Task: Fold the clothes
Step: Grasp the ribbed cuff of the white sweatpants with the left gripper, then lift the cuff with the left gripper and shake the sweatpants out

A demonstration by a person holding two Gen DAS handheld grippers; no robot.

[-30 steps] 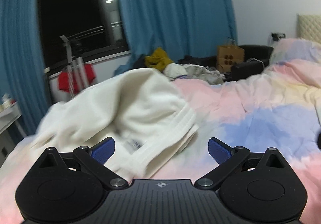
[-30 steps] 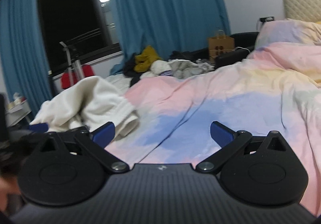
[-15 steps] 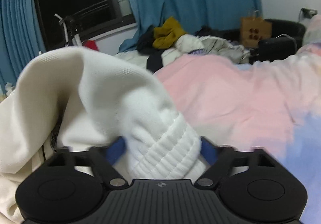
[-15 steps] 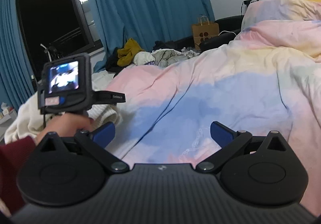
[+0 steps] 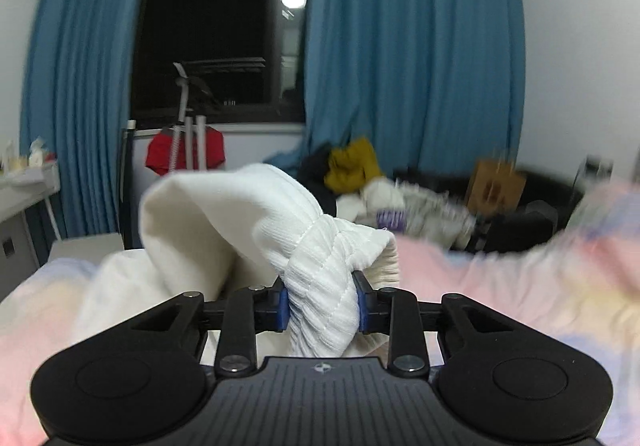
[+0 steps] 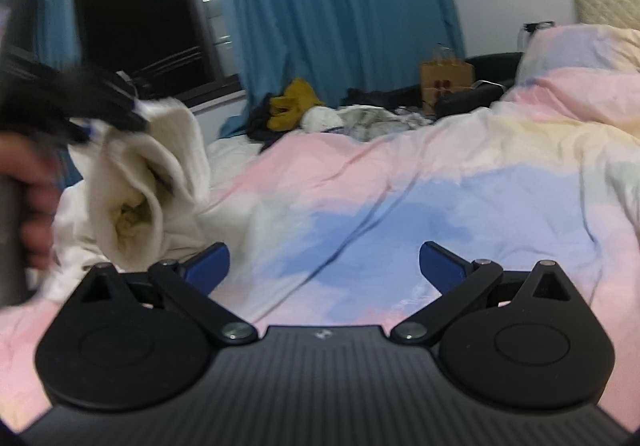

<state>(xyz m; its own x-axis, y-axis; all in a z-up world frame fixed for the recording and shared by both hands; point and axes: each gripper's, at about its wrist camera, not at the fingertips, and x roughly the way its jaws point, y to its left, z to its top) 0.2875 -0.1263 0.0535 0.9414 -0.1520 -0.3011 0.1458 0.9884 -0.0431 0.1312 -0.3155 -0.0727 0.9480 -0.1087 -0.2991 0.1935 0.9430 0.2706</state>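
A white ribbed garment (image 5: 248,230) lies bunched on the pastel bed cover (image 5: 520,286). My left gripper (image 5: 322,304) has its jaws closing on the garment's ribbed hem, and the blue pads (image 5: 283,306) press the bunched cloth from both sides, lifting it off the bed. In the right wrist view the same garment (image 6: 136,174) hangs at the left from the blurred left gripper (image 6: 86,126), held by a hand (image 6: 34,182). My right gripper (image 6: 324,266) stands open over the cover (image 6: 440,198) with nothing between its fingers.
Blue curtains (image 5: 412,58) frame a dark window (image 5: 220,26). A pile of clothes with a yellow item (image 5: 352,166) and a brown paper bag (image 5: 494,186) sit beyond the bed. A red cloth hangs on a white rack (image 5: 186,150). Pillows (image 6: 580,46) lie at right.
My left gripper went from wide open before the garment to pinching its ribbed hem, then rose with it. The right gripper stayed open and barely moved.
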